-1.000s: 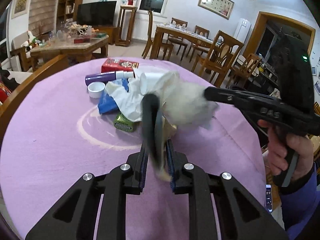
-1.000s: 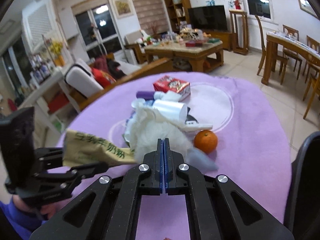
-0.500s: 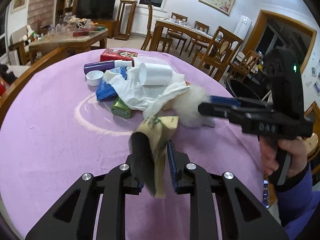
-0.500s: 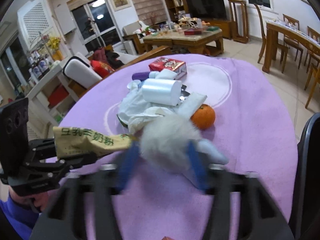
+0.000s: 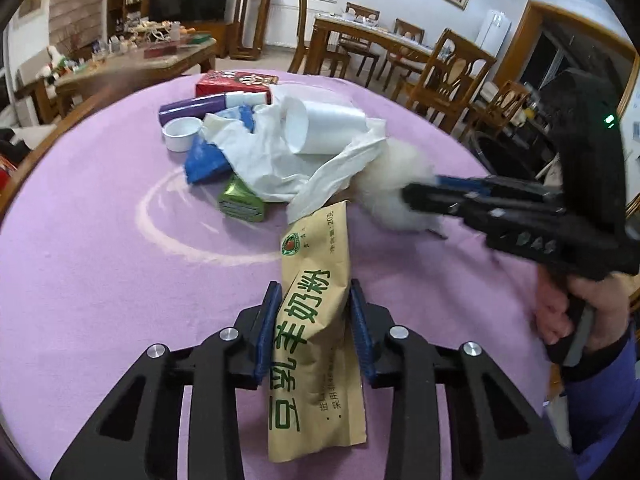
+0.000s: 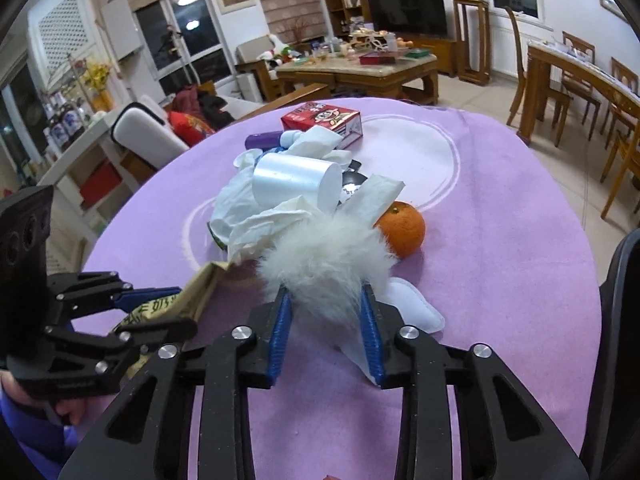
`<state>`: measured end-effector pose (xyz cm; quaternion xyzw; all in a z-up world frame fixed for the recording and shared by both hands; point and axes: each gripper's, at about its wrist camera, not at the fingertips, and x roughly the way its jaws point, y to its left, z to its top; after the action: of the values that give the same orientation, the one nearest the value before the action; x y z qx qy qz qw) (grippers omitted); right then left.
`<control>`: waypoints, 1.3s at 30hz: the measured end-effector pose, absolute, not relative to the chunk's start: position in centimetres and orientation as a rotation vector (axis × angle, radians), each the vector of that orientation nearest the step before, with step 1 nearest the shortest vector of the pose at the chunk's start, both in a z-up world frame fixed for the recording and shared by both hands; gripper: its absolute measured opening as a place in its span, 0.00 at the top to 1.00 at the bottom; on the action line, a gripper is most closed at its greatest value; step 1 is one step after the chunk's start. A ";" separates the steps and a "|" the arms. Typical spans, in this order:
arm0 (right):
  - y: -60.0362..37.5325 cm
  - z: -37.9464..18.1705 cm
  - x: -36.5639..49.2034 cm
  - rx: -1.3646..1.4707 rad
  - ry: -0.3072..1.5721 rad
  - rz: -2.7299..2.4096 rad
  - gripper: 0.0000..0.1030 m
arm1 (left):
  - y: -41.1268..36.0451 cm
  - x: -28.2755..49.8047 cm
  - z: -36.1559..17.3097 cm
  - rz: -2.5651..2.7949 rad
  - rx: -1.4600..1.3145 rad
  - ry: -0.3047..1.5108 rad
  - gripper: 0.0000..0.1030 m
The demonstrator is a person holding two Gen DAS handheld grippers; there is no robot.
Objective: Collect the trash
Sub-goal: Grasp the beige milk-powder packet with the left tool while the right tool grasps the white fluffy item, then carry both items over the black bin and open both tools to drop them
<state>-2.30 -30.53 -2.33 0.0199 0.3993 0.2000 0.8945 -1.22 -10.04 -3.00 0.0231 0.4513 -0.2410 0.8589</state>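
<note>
A tan sachet [image 5: 316,320] with green print lies flat between the pads of my left gripper [image 5: 314,284], which is shut across its width; its far end reaches the trash heap. My right gripper [image 6: 324,290] has a white fluffy ball [image 6: 324,256] between its blue pads, and its jaws are closing on the fur, which touches both pads. The heap holds a white roll [image 6: 292,178], crumpled tissue [image 5: 256,152], a blue wrapper [image 5: 204,158] and a green pack [image 5: 240,202]. Both grippers sit low over the purple tablecloth [image 5: 80,260], side by side.
A red box [image 6: 324,118], a purple tube [image 5: 188,110] and a small white cap [image 5: 182,132] lie behind the heap. An orange [image 6: 400,230] sits to its right, with a white padded piece [image 6: 412,308] under the right fingers. Wooden chairs and tables stand beyond.
The sachet turned from edge-on to flat as the left jaws widened. The right jaws opened wide off the fluffy ball, then narrowed around it. Both grippers sank toward the table.
</note>
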 end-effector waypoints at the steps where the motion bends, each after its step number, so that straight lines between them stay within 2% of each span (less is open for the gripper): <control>1: -30.7 -2.1 -2.6 0.049 0.816 0.415 0.76 | -9.9 -1.3 -2.9 -0.507 0.040 0.946 0.68; 3: -31.0 -1.4 -3.2 0.071 0.790 0.424 0.78 | -9.5 -1.7 -2.5 -0.496 0.026 0.920 0.68; 11: -33.0 3.6 -7.3 0.121 0.648 0.470 0.79 | -9.9 -3.6 1.6 -0.565 -0.029 0.769 0.68; 22: -43.6 8.8 -13.2 0.222 0.446 0.336 0.78 | -18.4 -2.4 5.4 -0.700 -0.089 0.678 0.68; 29: -53.7 7.7 -16.4 0.330 0.409 0.156 0.78 | -27.0 -0.9 4.9 -0.836 -0.087 0.711 0.68; 39: -64.6 2.8 -19.0 0.455 0.437 -0.051 0.78 | -39.3 0.6 2.2 -0.990 -0.027 0.785 0.68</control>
<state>-18.98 -64.61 2.77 0.2235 0.2149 -0.0250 0.9504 0.58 -39.29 2.21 -0.0126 0.3670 -0.4626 0.8070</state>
